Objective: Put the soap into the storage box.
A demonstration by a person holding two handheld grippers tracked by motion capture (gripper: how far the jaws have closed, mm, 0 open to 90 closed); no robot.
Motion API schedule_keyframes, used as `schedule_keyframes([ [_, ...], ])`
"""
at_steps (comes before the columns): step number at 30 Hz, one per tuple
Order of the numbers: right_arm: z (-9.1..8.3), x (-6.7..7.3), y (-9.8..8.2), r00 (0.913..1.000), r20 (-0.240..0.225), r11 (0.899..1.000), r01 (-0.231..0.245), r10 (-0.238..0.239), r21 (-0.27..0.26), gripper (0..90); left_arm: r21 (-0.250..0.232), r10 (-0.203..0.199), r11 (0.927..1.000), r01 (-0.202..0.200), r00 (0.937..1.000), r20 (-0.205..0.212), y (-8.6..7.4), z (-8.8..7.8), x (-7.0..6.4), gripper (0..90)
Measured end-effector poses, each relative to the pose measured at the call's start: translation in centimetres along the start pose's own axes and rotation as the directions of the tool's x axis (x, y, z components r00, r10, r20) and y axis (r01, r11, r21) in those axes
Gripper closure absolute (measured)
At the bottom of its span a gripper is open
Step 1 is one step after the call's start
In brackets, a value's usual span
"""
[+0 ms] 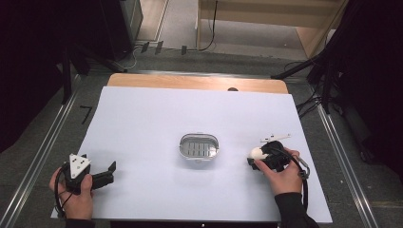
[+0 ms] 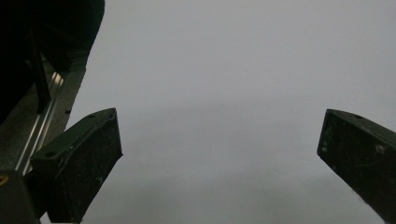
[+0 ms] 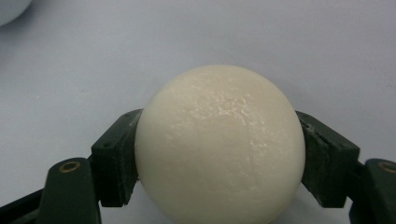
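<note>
While I watch from the high view, the table [image 1: 142,123] lies under a pale, plain sheet, with a strip of bare wood along its far edge. Around it I see grey carpeted floor, metal rails on both sides, black stands and cables in the dark corners, and a light wooden frame beyond the far edge. I can read no writing or label anywhere.

Near the table's middle sits a small metal tray [image 1: 199,147] with rounded corners, its floor ribbed. My right gripper [image 1: 257,156] rests toward the right edge, well apart from the tray, and its jaws are clamped on a white ball [image 1: 257,152]. The right gripper view shows what the high view cannot: the ball [image 3: 219,144] is cream-white with a slightly pitted skin, and both pads press its sides just above the sheet.

My left gripper [image 1: 112,172] lies near the near-left corner, held in my left hand [image 1: 78,199]. In the left gripper view its jaws stand wide apart over bare sheet, and the table's left edge and a rail show at that view's left.
</note>
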State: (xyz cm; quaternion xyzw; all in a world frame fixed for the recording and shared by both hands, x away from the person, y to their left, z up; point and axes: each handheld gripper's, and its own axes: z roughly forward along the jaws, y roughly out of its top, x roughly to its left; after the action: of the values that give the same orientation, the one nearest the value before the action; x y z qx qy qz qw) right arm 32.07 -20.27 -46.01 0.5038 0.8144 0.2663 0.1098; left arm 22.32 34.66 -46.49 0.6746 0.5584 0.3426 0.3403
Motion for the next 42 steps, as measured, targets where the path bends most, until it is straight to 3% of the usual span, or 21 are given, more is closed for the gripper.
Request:
schedule_keyframes([
  [18,-1.9,1.6,0.8,0.9976,-0.03,0.998,0.061,-0.062,-0.024,25.0,0.001,0.002,1.0,-0.002,1.0,-0.004,0.0,0.0,0.0,0.2],
  [42,-2.1,3.6,1.6,0.9908,-0.071,0.993,0.113,-0.115,-0.028,25.0,-0.001,0.0,1.0,0.0,1.0,-0.002,0.0,0.0,0.0,0.2],
])
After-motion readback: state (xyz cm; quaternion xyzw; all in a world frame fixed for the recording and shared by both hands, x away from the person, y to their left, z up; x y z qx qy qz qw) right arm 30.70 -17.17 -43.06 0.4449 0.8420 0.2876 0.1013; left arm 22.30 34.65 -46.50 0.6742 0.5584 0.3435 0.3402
